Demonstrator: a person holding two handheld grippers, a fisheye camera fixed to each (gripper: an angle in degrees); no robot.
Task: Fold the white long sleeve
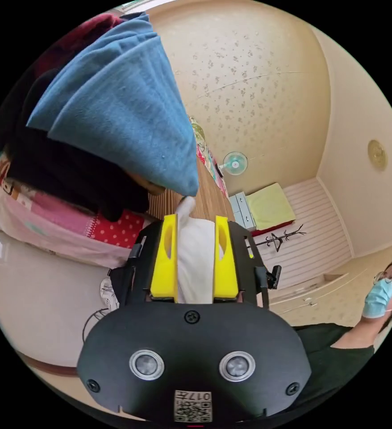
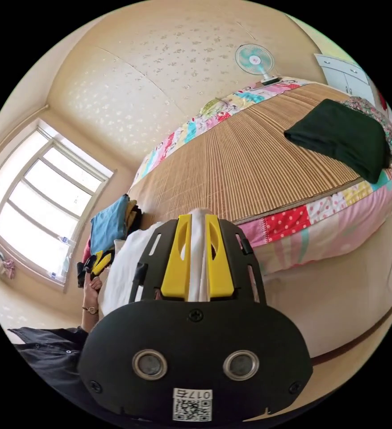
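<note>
In the left gripper view, the left tool sits at the lower centre of the frame, its yellow jaws drawn narrow and pressing on a bunch of the white long sleeve that fills the gap between them and pokes out past the tips. Above it, in the upper left of the frame, a blue folded cloth lies on dark clothes at the edge of the bed. A person in a dark top shows at the lower right.

In the right gripper view, the right tool is at the lower centre, its jaws likewise narrow and clamped on a strip of the white garment, which spreads out to the left of the tool. The other tool shows at the left, held in a hand. The woven mat covers the bed across the upper middle, with a dark folded garment lying on it at the upper right. A window is at the left, a fan at the top.
</note>
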